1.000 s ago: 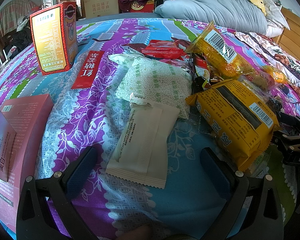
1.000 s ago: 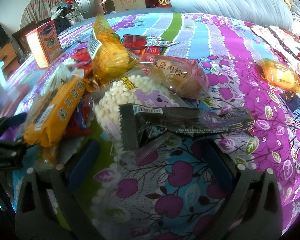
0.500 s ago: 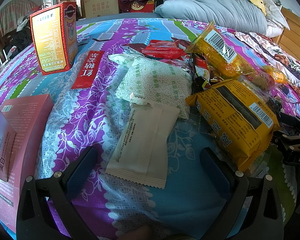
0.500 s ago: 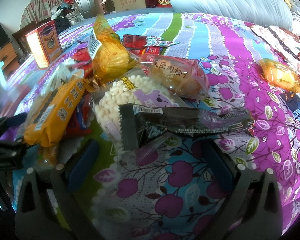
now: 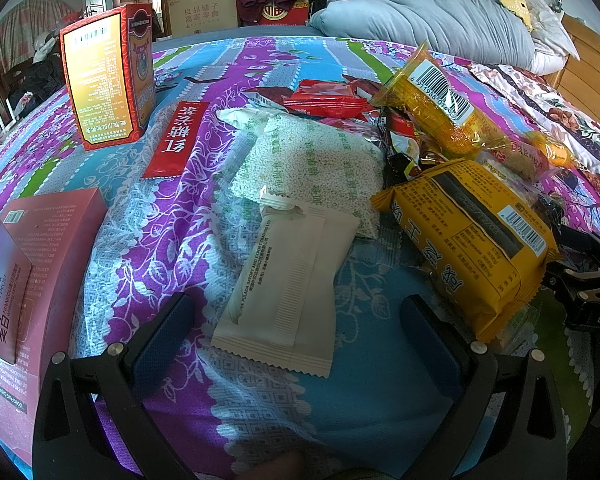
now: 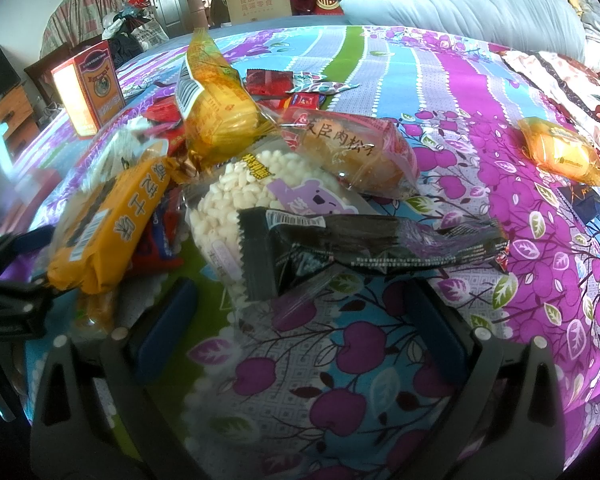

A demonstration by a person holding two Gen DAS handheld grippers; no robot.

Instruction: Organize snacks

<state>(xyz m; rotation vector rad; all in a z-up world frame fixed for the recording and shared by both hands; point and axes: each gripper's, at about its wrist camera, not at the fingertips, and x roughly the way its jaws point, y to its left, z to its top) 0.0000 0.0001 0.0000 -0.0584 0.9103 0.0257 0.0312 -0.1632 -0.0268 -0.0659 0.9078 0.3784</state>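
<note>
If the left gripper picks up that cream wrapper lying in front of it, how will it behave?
The cream wrapper looks thin and puffy, so probably light and slightly crushable. Its smooth film may slip between the pads. Lying flat on soft bedding, it won't roll.

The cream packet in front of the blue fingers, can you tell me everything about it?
The cream packet is a sealed, matte pillow wrapper with zigzag ends and a seam down its back beside small dark print. It lies flat and unopened on the bedsheet, tilted slightly, its top end overlapping the bag of tiny white beads. The open left gripper is not touching it.
</note>
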